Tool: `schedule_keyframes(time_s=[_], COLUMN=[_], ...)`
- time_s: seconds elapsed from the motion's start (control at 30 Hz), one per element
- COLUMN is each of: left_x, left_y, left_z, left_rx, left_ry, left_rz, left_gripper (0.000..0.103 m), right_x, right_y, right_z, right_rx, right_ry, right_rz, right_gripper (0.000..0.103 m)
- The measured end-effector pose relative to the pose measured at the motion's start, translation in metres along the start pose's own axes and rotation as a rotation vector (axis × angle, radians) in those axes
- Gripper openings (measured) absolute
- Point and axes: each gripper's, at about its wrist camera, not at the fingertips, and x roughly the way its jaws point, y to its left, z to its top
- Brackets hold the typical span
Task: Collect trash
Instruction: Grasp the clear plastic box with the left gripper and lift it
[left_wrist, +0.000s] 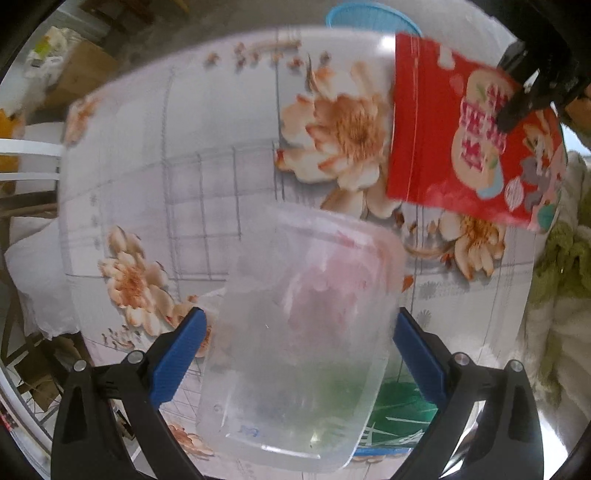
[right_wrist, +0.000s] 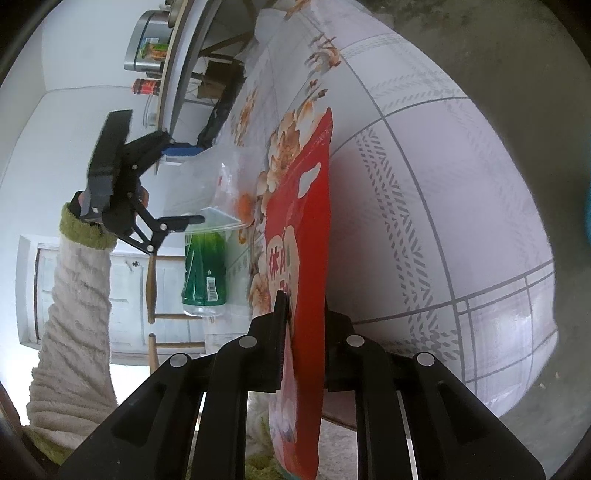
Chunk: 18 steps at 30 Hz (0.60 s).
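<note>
Right claw (right_wrist: 301, 314) pinches the red snack bag (right_wrist: 306, 229); left claw (left_wrist: 299, 332) clamps a clear plastic container (left_wrist: 299, 350).

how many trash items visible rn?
3. Red snack pouch clamped in the right gripper above the table. Clear plastic container between the left gripper fingers. Green bottle on the table beside it. More may sit out of view.

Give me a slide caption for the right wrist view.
Right gripper pinches a red snack pouch above the floral tablecloth.
</note>
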Motion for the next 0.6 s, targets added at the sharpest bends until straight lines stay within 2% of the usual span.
schedule_keyframes(time_s=[0.1, 0.27, 0.5, 0.6], left_x=[0.012, 0.007, -0.009, -0.025], left_y=[-0.002, 0.000, 0.012, 0.024], left_z=[0.000, -0.004, -0.023, -0.040], left_rx=[0.015, -0.004, -0.135, -0.202], left_ry=[0.041, 0.017, -0.012, -0.071], left_rz=[-0.008, -0.013, 0.010, 0.002], left_gripper=[0.097, 0.094, 0.089, 0.088], right_x=[0.000, 0.000, -0.004, -0.006], right_y=[0.001, 0.000, -0.002, -0.006], right_z=[-0.001, -0.002, -0.002, -0.002], right_rx=[-0.001, -0.001, 0.009, 0.023], right_ry=[-0.003, -0.004, -0.023, -0.037], right_rz=[0.000, 0.001, 0.008, 0.019], right_gripper=[0.015, 0.015, 0.015, 0.015])
